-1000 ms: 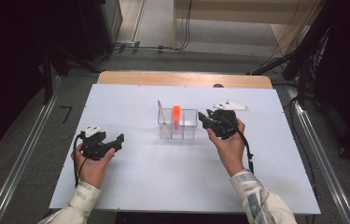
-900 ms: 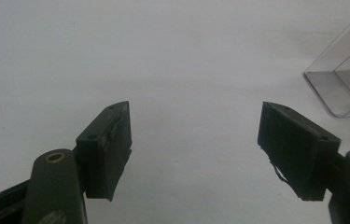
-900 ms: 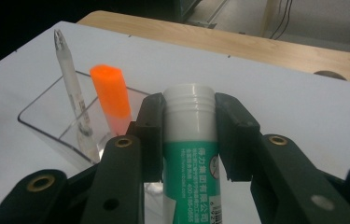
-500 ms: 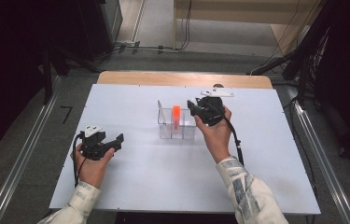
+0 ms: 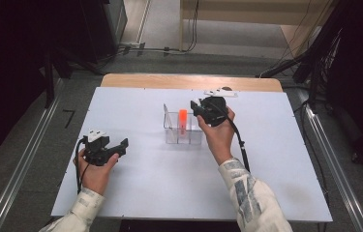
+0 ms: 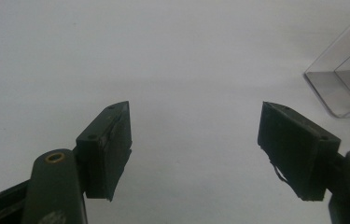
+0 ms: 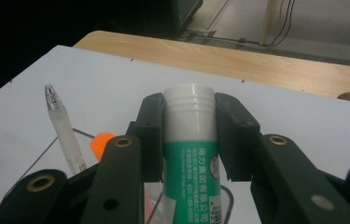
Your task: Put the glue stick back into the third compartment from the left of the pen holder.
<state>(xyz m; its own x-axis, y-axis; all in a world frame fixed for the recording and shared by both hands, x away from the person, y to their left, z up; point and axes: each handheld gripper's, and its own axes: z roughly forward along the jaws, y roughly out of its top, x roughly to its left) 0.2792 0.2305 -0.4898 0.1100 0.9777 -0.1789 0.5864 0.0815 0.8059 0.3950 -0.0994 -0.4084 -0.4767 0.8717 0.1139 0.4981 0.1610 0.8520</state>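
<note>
My right gripper [image 7: 190,108] is shut on a green-and-white glue stick [image 7: 190,144], which stands upright with its white cap between the pads. In the high view the right gripper [image 5: 197,108] hovers over the right end of a clear plastic organiser box [image 5: 169,122]. An orange marker [image 5: 182,118] stands in that box, and its orange tip [image 7: 101,141] shows beside a translucent pen [image 7: 63,128]. My left gripper [image 5: 122,146] rests low at the table's left, open with nothing between its pads [image 6: 109,140]. A corner of the clear box [image 6: 345,84] lies off to its right.
The white table top [image 5: 145,193] has bare room in front and on both sides of the box. A wooden strip [image 5: 189,81] runs along the far edge. Cables [image 5: 164,48] and dark equipment stand on the floor beyond.
My right hand has carried the glue stick leftward and farther back, from right of the box to above its right end. The left hand has not moved.
</note>
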